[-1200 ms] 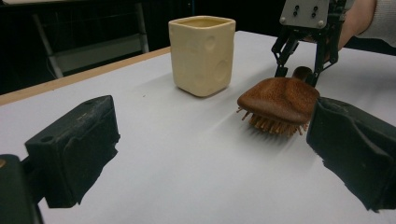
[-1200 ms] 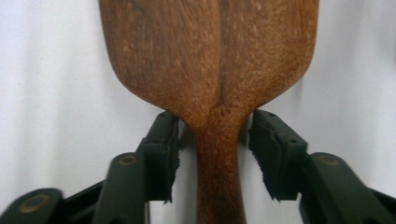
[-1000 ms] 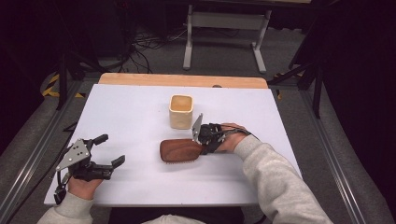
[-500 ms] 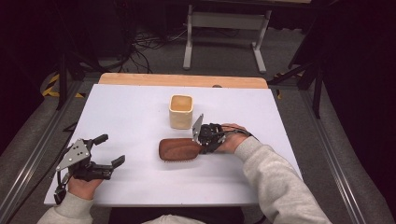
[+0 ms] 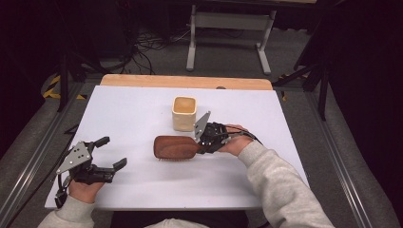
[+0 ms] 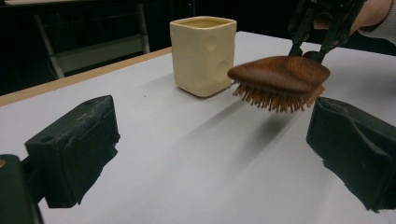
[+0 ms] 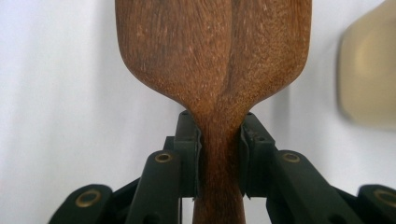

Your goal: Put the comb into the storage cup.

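Observation:
A dark wooden hairbrush hangs bristles down a little above the white table, its head pointing left. My right gripper is shut on the brush handle, one pad pressing each side. From the left gripper view the hairbrush floats clear of the table with its shadow below. A cream square cup stands upright just behind the brush; that cup is seen beside the brush head. My left gripper rests at the front left, open with nothing between its fingers.
The white table top has a wooden strip along its far edge. Beyond it a metal stand and cables lie on the floor. A grey sleeve reaches in from the bottom right.
The right gripper has lifted the hairbrush off the table, so its bristles now hang clear. The left gripper has stayed where it was.

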`<state>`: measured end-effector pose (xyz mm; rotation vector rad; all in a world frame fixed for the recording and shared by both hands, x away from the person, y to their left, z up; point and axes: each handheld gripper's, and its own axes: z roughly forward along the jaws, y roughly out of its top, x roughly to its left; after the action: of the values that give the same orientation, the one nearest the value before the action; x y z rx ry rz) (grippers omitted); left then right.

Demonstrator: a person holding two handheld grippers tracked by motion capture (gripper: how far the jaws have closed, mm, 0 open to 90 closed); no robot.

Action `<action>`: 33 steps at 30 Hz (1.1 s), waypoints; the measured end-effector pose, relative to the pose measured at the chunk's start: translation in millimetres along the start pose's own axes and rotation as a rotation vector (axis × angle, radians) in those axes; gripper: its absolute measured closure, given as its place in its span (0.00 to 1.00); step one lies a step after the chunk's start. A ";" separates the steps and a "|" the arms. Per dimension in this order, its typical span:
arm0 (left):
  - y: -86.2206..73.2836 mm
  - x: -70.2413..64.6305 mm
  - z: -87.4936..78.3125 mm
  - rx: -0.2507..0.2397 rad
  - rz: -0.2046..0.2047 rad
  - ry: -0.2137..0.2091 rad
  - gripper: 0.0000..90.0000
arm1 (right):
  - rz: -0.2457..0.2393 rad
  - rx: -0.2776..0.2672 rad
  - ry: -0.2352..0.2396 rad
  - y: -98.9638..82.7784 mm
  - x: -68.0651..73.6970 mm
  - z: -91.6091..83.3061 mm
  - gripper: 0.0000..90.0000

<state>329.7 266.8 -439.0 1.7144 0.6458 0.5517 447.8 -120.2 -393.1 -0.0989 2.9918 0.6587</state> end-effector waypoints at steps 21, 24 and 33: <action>0.5 -2.1 2.8 0.015 -0.017 -0.010 0.04 | 0.126 -0.454 -0.198 -16.4 29.2 -32.2 0.81; 1.1 -2.7 3.1 0.003 -0.015 -0.016 0.04 | 0.147 -0.520 -0.240 -18.2 38.1 -31.8 0.81; 3.6 -2.8 7.6 -0.002 -0.035 -0.050 0.05 | 0.218 -0.619 -0.305 -29.8 60.1 -24.7 0.81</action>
<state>333.1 258.8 -437.3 1.7067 0.6381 0.4839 388.8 -160.4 -388.4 0.2705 2.4299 1.4519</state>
